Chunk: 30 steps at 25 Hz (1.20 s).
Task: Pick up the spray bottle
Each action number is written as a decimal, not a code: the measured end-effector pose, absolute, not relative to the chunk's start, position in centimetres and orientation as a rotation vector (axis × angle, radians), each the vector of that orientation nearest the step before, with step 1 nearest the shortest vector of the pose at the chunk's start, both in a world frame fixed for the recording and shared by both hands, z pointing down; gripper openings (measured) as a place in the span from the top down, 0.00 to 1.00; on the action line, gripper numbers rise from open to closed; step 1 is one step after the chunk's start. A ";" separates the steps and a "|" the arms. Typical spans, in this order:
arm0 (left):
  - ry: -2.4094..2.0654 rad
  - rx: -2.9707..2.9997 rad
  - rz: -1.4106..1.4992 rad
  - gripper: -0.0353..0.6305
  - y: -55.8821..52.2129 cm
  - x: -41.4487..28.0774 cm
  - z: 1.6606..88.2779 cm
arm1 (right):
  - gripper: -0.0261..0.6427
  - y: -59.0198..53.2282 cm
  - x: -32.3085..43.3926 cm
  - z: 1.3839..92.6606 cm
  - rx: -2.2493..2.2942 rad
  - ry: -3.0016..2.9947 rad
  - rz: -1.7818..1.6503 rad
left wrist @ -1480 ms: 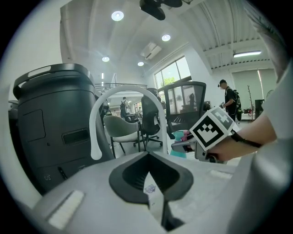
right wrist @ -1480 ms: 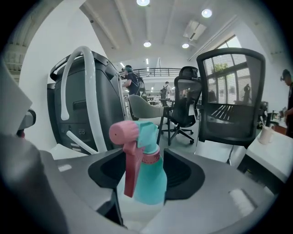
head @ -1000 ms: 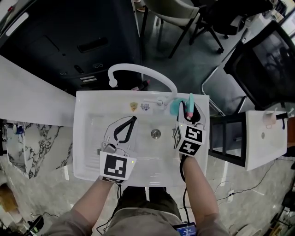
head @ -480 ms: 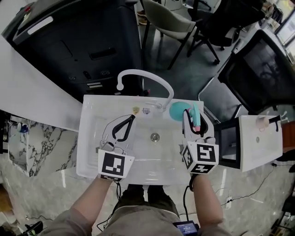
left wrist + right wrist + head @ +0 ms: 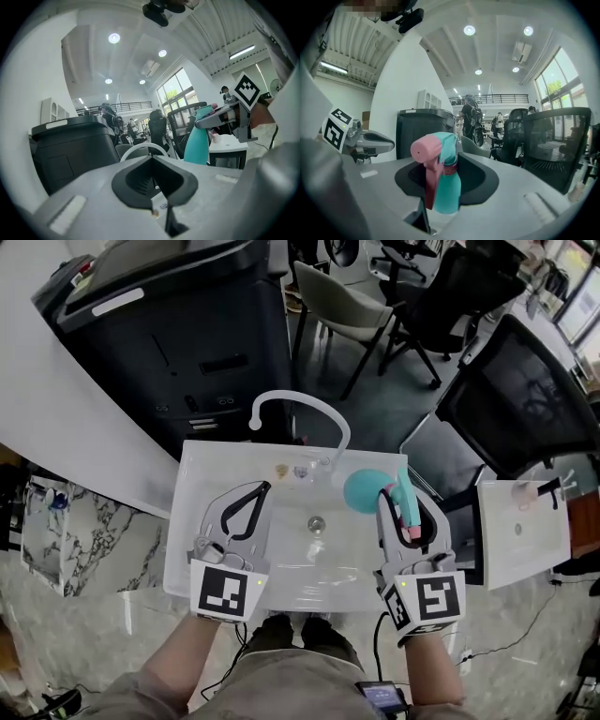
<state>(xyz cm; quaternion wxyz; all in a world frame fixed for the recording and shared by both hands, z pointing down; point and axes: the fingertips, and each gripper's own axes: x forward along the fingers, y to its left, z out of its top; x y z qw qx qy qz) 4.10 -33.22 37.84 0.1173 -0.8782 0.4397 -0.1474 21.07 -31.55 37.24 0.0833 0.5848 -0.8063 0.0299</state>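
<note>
The teal spray bottle [image 5: 361, 491] with a pink trigger head [image 5: 409, 517] is held above the right side of the white sink [image 5: 184, 521]. My right gripper [image 5: 401, 495] is shut on its neck. In the right gripper view the bottle [image 5: 446, 190] stands between the jaws, pink nozzle toward the camera. My left gripper [image 5: 262, 488] hovers over the sink's left half, shut with nothing in it. The left gripper view shows the bottle [image 5: 197, 140] off to the right, held by the right gripper [image 5: 234, 115]. The left gripper [image 5: 370, 139] shows at the left of the right gripper view.
A white curved faucet [image 5: 300, 404] rises at the sink's back rim, and the drain [image 5: 317, 522] sits mid-basin. A black cabinet [image 5: 187, 334] stands behind the sink. Chairs [image 5: 352, 306] and a black office chair [image 5: 511, 409] are further back and right. A small white table [image 5: 520, 531] is at the right.
My right gripper has lifted the spray bottle from the sink's back right corner and drawn it nearer, over the right rim. The left gripper has stayed over the basin.
</note>
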 end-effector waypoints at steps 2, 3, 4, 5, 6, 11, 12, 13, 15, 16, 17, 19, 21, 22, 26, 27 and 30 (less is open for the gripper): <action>1.265 -2.551 -0.436 0.95 -32.1 4.0 37.0 | 0.72 -30.3 20.6 36.8 1.717 -2.422 0.085; 1.258 -2.548 -0.438 0.95 -31.5 4.0 36.7 | 0.72 -29.7 20.4 36.7 1.700 -2.427 0.085; 1.255 -2.547 -0.439 0.95 -30.9 3.9 36.5 | 0.72 -29.2 20.1 36.6 1.683 -2.430 0.083; 1.254 -2.546 -0.443 0.95 -30.4 3.8 36.4 | 0.72 -28.6 19.9 36.6 1.667 -2.433 0.080; 1.252 -2.546 -0.448 0.95 -29.9 3.7 36.4 | 0.72 -28.1 19.7 36.7 1.653 -2.435 0.079; 1.243 -2.569 -0.458 0.95 -27.8 3.3 37.0 | 0.72 -25.7 18.5 37.4 1.582 -2.441 0.077; 1.245 -2.577 -0.463 0.95 -27.4 3.2 37.4 | 0.72 -25.2 18.3 37.6 1.569 -2.440 0.082; 1.247 -2.584 -0.472 0.95 -27.0 3.0 37.9 | 0.72 -24.7 18.1 38.0 1.560 -2.438 0.092; 1.249 -2.592 -0.503 0.95 -26.4 2.8 39.0 | 0.72 -23.9 17.9 38.7 1.546 -2.431 0.119; 1.251 -2.595 -0.520 0.95 -26.1 2.6 39.5 | 0.72 -23.5 17.8 38.9 1.538 -2.428 0.128; 1.254 -2.599 -0.532 0.95 -25.8 2.5 39.9 | 0.72 -23.2 17.8 39.2 1.529 -2.426 0.134; 1.266 -2.611 -0.542 0.95 -25.3 2.2 40.5 | 0.72 -22.7 17.6 39.5 1.506 -2.422 0.139; 1.276 -2.624 -0.548 0.95 -25.0 2.0 40.8 | 0.72 -22.3 17.5 39.8 1.482 -2.419 0.137; 1.279 -2.626 -0.549 0.95 -24.9 1.9 40.8 | 0.72 -22.2 17.4 39.9 1.476 -2.417 0.140; 1.280 -2.615 -0.536 0.95 -24.8 1.8 40.4 | 0.72 -22.0 17.2 40.2 1.465 -2.415 0.136; 1.279 -2.611 -0.531 0.95 -24.8 1.8 40.3 | 0.72 -22.0 17.1 40.2 1.464 -2.416 0.132; 1.271 -2.597 -0.536 0.95 -24.7 1.8 40.0 | 0.72 -22.0 16.9 40.1 1.463 -2.421 0.132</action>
